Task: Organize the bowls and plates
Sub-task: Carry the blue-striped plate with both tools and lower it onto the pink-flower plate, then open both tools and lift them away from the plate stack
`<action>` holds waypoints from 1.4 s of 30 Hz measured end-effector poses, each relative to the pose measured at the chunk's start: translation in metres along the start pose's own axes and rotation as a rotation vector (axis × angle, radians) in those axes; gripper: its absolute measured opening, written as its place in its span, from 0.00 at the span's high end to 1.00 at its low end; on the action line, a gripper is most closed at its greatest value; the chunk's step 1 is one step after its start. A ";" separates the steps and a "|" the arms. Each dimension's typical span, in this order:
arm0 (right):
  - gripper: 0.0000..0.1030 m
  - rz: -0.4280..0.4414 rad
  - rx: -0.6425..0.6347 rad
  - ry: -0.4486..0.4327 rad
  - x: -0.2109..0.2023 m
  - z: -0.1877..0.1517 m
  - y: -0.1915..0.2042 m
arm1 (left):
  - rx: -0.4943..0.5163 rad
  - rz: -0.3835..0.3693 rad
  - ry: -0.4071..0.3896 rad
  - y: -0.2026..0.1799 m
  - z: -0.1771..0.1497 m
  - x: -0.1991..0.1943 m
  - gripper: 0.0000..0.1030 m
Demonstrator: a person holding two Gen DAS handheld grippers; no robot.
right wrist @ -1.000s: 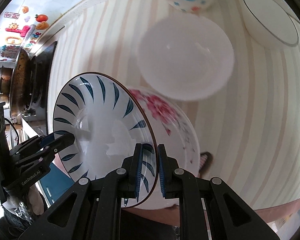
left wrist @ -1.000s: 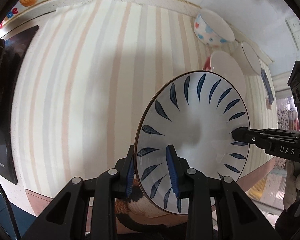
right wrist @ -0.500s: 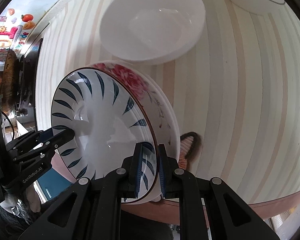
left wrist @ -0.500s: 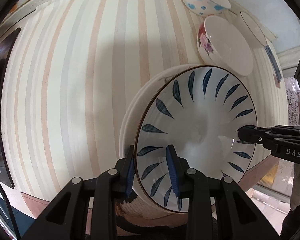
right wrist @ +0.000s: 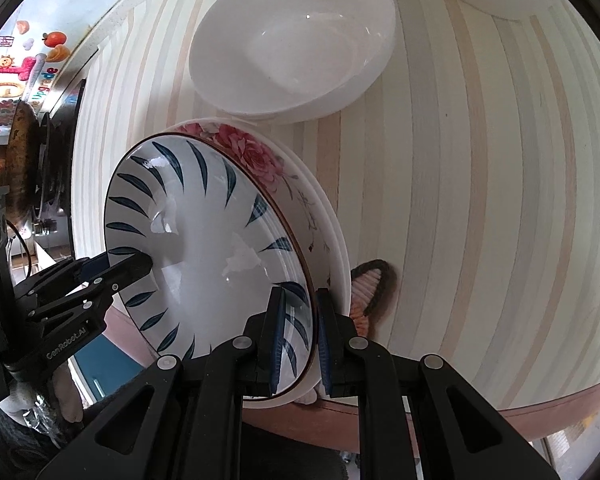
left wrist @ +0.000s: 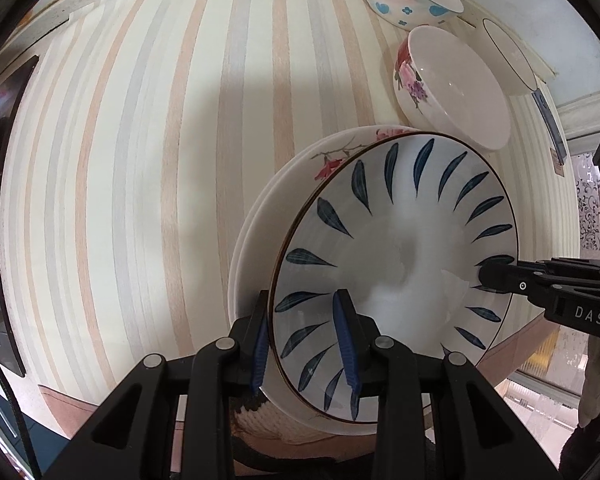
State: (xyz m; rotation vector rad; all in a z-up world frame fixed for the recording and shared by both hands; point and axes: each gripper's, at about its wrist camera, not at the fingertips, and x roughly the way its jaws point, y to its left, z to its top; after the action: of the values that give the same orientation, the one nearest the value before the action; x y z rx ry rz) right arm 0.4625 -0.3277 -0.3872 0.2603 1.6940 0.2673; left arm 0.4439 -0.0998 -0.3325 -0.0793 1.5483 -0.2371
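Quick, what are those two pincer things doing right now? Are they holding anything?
Left tool: closed on the rim of the blue-leaf plate.
Right tool: closed on the opposite rim of the same plate.

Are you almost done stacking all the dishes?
Not yet. Both hand-held grippers, left and right, grip the blue-leaf plate just over the pink-flower plate. Still loose on the table: the flowered bowl, the dotted bowl and a white dish.

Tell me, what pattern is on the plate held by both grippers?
Dark blue leaf strokes on the white plate, thin brown rim; clearest in the left wrist view.
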 end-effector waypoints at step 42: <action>0.61 -0.077 -0.062 -0.230 -0.065 -0.071 0.042 | -0.089 0.139 -0.264 -0.010 -0.069 -0.097 0.73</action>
State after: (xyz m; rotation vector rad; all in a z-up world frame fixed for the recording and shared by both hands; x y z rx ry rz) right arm 0.4022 -0.3112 -0.3035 0.1719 1.4626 0.2235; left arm 0.3735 -0.0833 -0.2376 -0.0695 1.2950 -0.0452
